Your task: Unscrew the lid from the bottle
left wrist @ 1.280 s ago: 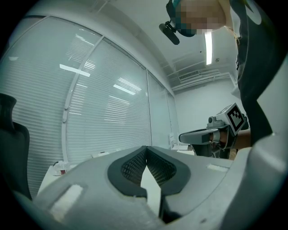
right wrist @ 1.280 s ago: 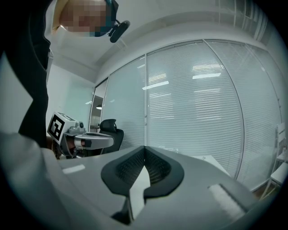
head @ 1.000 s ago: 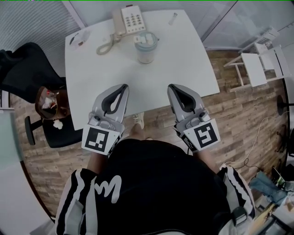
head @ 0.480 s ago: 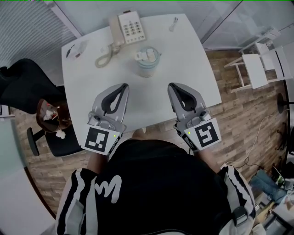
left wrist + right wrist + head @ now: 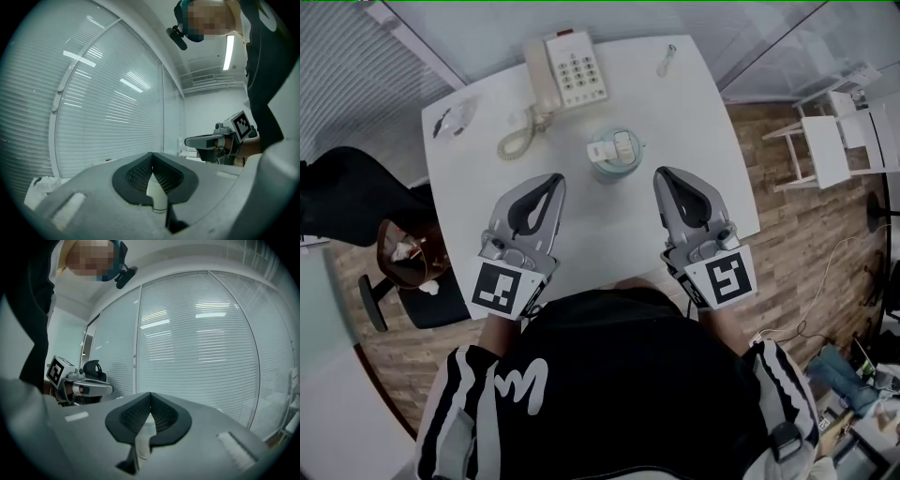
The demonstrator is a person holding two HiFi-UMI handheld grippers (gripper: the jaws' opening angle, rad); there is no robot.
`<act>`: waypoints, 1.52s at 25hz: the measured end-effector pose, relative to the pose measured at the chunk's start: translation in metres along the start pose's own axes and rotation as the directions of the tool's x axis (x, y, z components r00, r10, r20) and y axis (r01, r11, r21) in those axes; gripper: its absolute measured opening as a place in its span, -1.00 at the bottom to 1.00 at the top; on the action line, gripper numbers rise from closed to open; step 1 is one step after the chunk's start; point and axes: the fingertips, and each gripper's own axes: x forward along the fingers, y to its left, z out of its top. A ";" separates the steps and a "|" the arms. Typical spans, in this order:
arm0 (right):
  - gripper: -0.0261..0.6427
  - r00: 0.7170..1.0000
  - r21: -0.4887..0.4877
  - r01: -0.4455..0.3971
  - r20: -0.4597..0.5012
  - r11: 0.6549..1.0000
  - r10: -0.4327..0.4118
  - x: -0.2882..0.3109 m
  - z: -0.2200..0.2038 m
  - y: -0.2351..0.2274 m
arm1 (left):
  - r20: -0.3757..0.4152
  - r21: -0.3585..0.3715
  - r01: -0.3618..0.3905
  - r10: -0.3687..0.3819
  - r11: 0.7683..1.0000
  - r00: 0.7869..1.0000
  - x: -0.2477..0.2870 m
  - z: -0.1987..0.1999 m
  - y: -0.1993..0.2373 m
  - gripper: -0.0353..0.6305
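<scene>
White desk (image 5: pixel 478 202) fills most of the head view, and it sits lower in the picture than a second ago, so the person has closed in on it. Both hands are now out over the near edge. The left gripper (image 5: pixel 556 179) and right gripper (image 5: pixel 662 174) lie level and point toward the far edge, same pose as before. Both pairs of fingers (image 5: pixel 136 174) are pressed together with nothing in them, and that hasn't changed either; the right gripper view shows its fingers (image 5: pixel 133 416) closed the same way.

The phone (image 5: pixel 569 70) is at the far edge with its coiled cord trailing toward the left side. The bottle (image 5: pixel 614 156) stands about mid-desk with its lid on. It was well ahead of the tips a second ago; now it's just past them, between the two grippers, touching neither.
</scene>
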 end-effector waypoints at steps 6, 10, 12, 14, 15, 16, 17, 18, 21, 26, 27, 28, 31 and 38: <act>-0.93 1.000 0.019 0.004 -0.005 1.000 -0.004 0.015 0.001 -0.017 | -0.019 -0.038 -0.017 0.017 0.999 1.000 0.015 -0.012 0.015 -0.88; -0.93 0.997 0.008 -0.074 0.017 0.997 0.073 0.014 0.008 -0.020 | 0.017 -0.026 -0.016 0.016 1.000 1.000 0.019 -0.006 0.009 -0.88; -0.93 0.994 -0.010 -0.109 0.031 0.994 0.109 0.013 0.011 -0.024 | 0.021 -0.022 -0.033 0.033 0.999 0.999 0.020 -0.006 0.009 -0.88; -0.93 0.987 -0.022 -0.154 0.036 0.988 0.155 0.013 0.015 -0.023 | 0.012 -0.012 -0.039 0.039 0.999 0.999 0.019 -0.010 0.007 -0.88; -0.93 0.983 -0.026 -0.182 0.034 0.983 0.182 0.013 0.015 -0.021 | 0.004 -0.003 -0.040 0.040 0.999 0.999 0.018 -0.013 0.005 -0.88; -0.93 0.977 -0.033 -0.212 0.027 0.977 0.213 0.014 0.015 -0.019 | -0.005 0.008 -0.037 0.037 0.999 0.999 0.018 -0.016 0.004 -0.82; -0.90 0.969 -0.039 -0.245 0.018 0.969 0.246 0.014 0.013 -0.018 | -0.011 0.020 -0.031 0.031 0.999 0.999 0.018 -0.019 0.003 -0.71; -0.82 0.960 -0.041 -0.280 0.008 0.959 0.281 0.015 0.010 -0.016 | -0.016 0.029 -0.019 0.020 0.999 1.000 0.019 -0.022 0.001 -0.65; -0.35 0.922 -0.038 -0.386 -0.021 0.922 0.386 0.015 0.004 -0.011 | -0.036 0.043 0.034 -0.033 0.999 0.999 0.022 -0.031 -0.006 -0.38; 0.05 0.844 -0.108 -0.535 -0.092 0.838 0.528 0.020 -0.008 0.003 | -0.033 0.041 0.104 -0.103 0.994 0.994 0.028 -0.043 -0.012 -0.04; 0.10 0.833 -0.116 -0.552 -0.105 0.826 0.543 0.022 -0.011 0.006 | -0.037 0.043 0.114 -0.113 0.993 0.993 0.030 -0.047 -0.012 0.00; 0.16 0.823 -0.120 -0.568 -0.113 0.815 0.557 0.024 -0.013 0.009 | -0.045 0.045 0.126 -0.124 0.991 0.991 0.032 -0.051 -0.013 0.04; 0.31 0.789 -0.121 -0.614 -0.129 0.780 0.601 0.029 -0.019 0.017 | -0.063 0.055 0.171 -0.167 0.984 0.984 0.039 -0.062 -0.017 0.18; 0.40 0.766 -0.107 -0.642 -0.137 0.760 0.628 0.048 -0.038 0.015 | -0.109 0.047 0.200 -0.194 0.979 0.975 0.056 -0.093 -0.010 0.29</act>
